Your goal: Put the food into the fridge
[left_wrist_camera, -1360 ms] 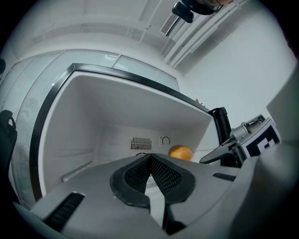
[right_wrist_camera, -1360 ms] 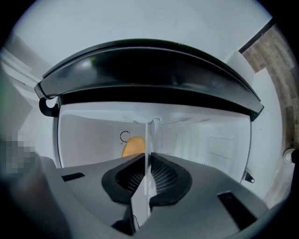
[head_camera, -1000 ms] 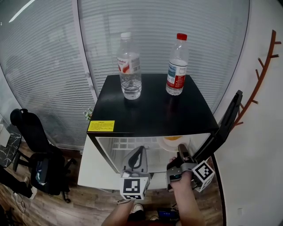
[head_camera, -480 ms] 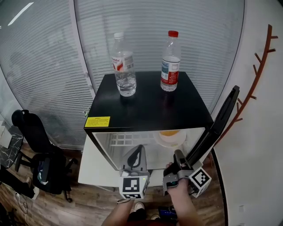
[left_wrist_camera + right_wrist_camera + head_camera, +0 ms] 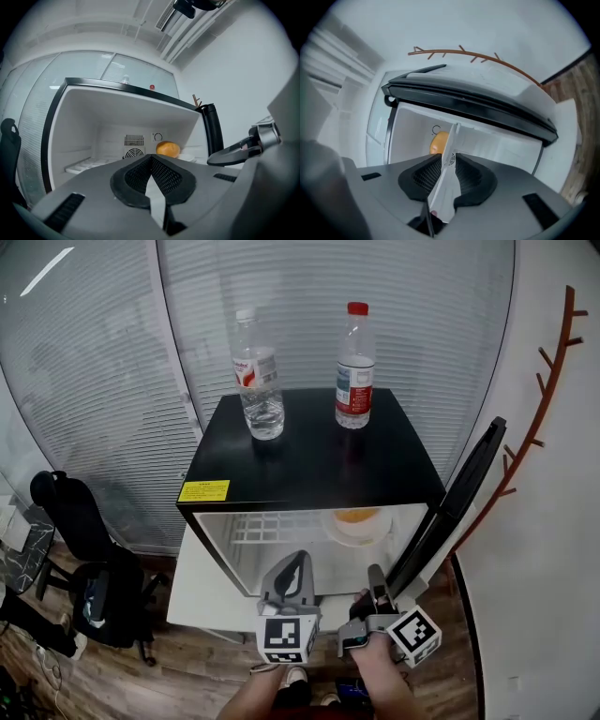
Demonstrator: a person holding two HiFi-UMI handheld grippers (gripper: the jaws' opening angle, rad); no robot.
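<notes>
**Blinds behind a small open fridge**

Blinds [image 5: 112, 362] stand behind the fridge [image 5: 309, 451]; its door [image 5: 459, 493] hangs open on the right. Only the head view shows two bottles [image 5: 257, 371] on the black top. The orange food [image 5: 356, 516] sits on a plate [image 5: 356, 531] inside. The left gripper [image 5: 298, 563] has its jaws pressed together, holding nothing. The right gripper [image 5: 375, 576] pinches a thin white strip [image 5: 449, 154], seen only in its own view.

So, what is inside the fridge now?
An orange round food on a white plate at the back right, and a white rack on the left. The left gripper's tongs cover the front floor.
</notes>
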